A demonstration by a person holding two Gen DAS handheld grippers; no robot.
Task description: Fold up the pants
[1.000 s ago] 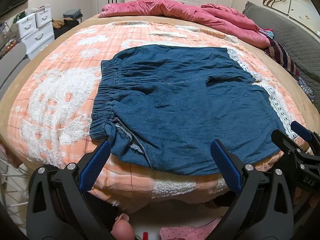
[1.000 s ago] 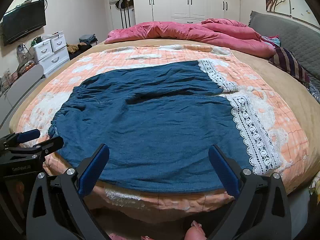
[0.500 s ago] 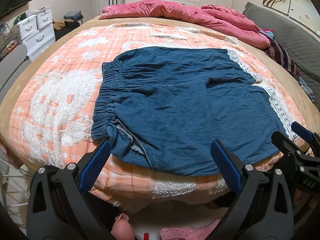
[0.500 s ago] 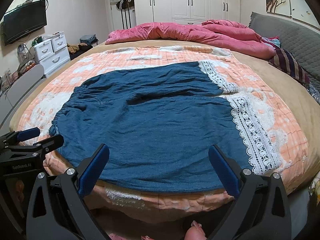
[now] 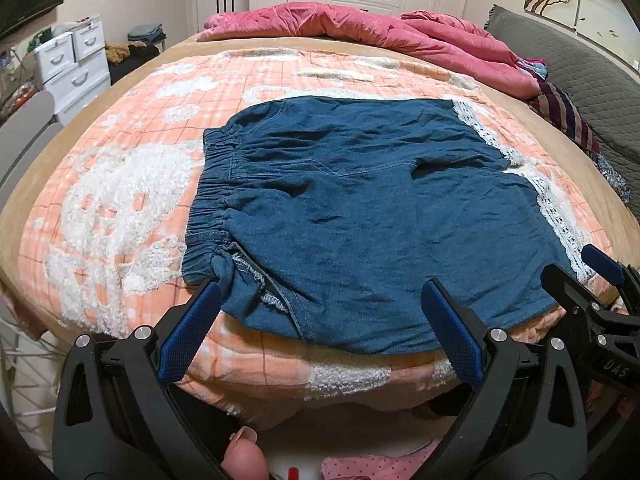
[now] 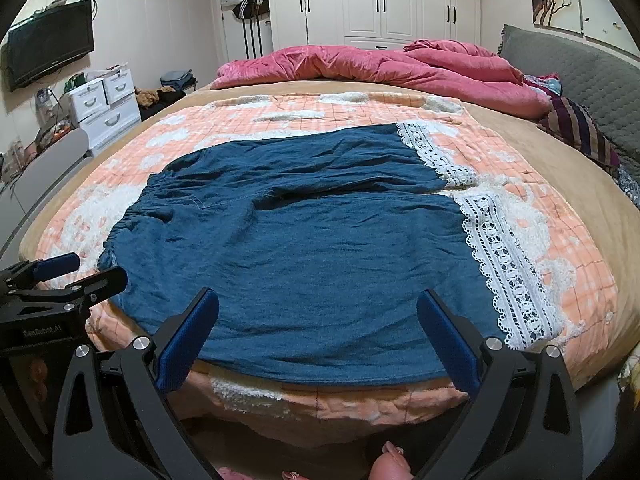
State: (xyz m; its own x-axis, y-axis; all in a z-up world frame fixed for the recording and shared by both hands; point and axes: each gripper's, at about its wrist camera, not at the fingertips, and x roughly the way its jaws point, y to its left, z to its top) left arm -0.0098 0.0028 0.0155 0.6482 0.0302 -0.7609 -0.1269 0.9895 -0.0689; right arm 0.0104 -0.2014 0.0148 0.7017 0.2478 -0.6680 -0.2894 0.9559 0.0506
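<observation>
Lying flat across the orange-and-white blanket [image 5: 132, 184] on the bed, your blue pants [image 5: 360, 216] have their elastic waistband [image 5: 212, 196] toward your left and the white lace hems [image 6: 504, 264] toward your right. Your left gripper [image 5: 320, 312] hovers at the near edge by the waistband corner, its fingers [image 5: 192, 332] spread wide and holding nothing. Your right gripper [image 6: 318, 320] hovers over the near edge closer to the lace, fingers [image 6: 448, 340] also spread wide and apart from the cloth. A pink quilt [image 6: 380, 64] is bunched at the far end of the bed.
</observation>
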